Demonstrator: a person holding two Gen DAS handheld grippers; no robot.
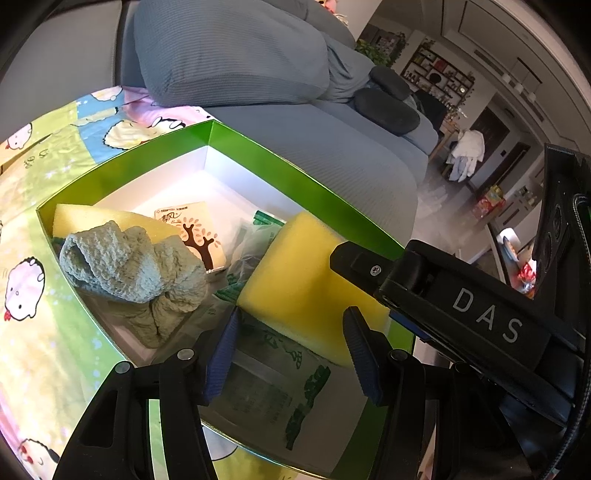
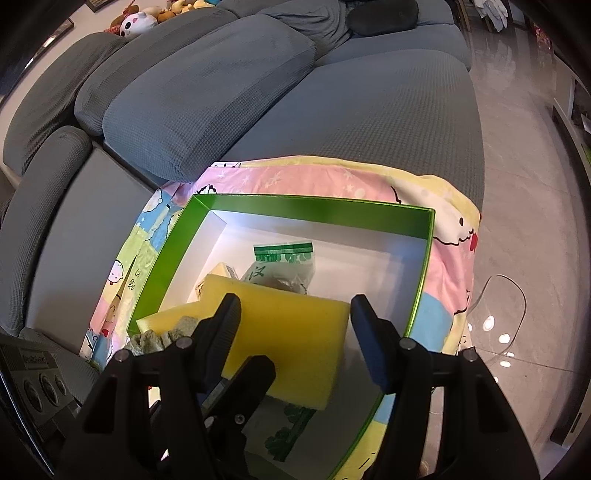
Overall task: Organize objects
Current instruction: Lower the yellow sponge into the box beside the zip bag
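Right gripper (image 2: 291, 334) straddling yellow sponge (image 2: 295, 332), grip unclear | left gripper (image 1: 291, 332) gaping | green box (image 2: 314, 210) sitting on cartoon blanket (image 2: 443, 229), grey sofa (image 2: 332, 110) behind

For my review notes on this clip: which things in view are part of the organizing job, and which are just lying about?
Part of the job:
- green box
- yellow sponge between the right gripper fingers
- second yellow sponge
- green cloth
- tissue pack
- green-printed bags

Just lying about:
- cartoon blanket
- sofa cushions
- plush toys
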